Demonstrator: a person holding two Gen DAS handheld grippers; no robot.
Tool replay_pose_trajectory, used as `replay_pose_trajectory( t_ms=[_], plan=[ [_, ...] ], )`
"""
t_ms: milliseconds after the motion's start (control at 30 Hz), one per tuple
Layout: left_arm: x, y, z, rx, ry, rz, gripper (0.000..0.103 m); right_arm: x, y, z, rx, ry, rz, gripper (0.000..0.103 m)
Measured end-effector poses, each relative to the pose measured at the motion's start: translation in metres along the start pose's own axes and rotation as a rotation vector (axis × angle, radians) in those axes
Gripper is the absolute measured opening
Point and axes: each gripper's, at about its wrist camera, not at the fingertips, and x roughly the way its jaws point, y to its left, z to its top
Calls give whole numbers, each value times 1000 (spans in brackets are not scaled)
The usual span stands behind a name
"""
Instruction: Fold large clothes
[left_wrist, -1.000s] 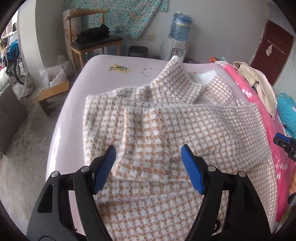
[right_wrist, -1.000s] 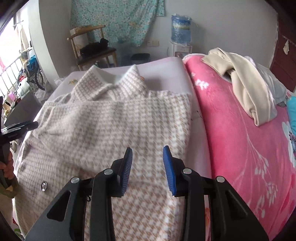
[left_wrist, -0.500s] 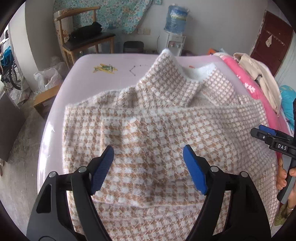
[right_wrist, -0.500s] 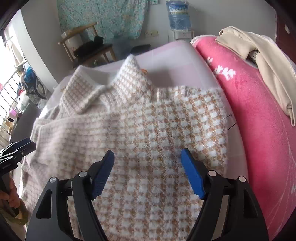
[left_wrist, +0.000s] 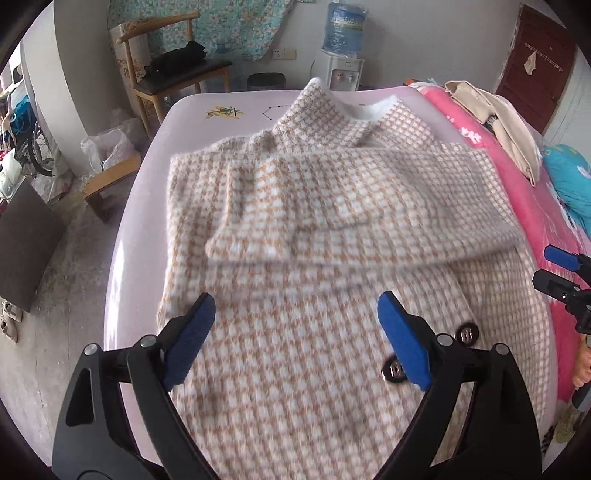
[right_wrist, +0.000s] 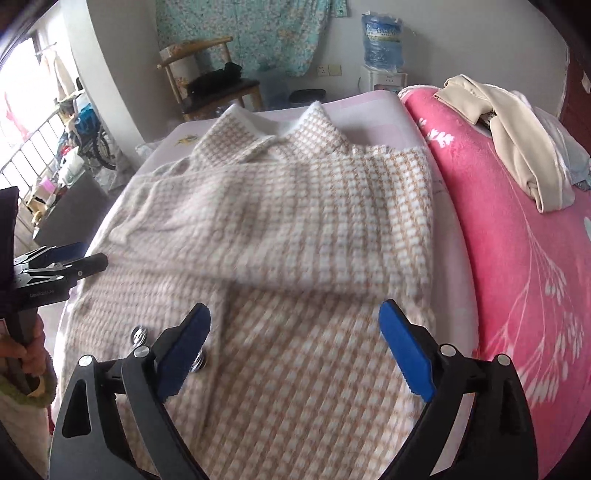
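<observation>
Coat (left_wrist: 332, 229) in tan-and-white houndstooth is lying spread on the pale pink bed (left_wrist: 229, 107), collar toward the bed's far end, both sleeves folded across its chest. Left gripper (left_wrist: 295, 339) and right gripper (right_wrist: 295, 343) are hovering over the coat's lower half, jaws having just been opening, now standing wide and gripping nothing.

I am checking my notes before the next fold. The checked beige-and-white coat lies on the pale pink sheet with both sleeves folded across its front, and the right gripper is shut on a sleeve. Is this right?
Not quite. The right gripper is not shut on a sleeve: the right wrist view shows its jaws wide open, holding nothing, having just been opening. The rest holds: the checked beige-and-white coat lies on the pale pink sheet with both sleeves folded across its front.
</observation>
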Motion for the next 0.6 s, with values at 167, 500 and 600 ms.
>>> replay_pose_trajectory(
  t_ms=[167, 500, 600],
  plan=[
    [-24, -7, -69, 1, 39, -7, 88, -21, 6, -56, 58, 29, 2, 92],
    [-40, 6, -165, -105, 43, 71, 88, -21, 6, -150, 91, 130, -65, 93],
    [-46, 10, -180, -115, 28, 96, 88, -26, 8, -168, 53, 104, -89, 97]
  ],
)
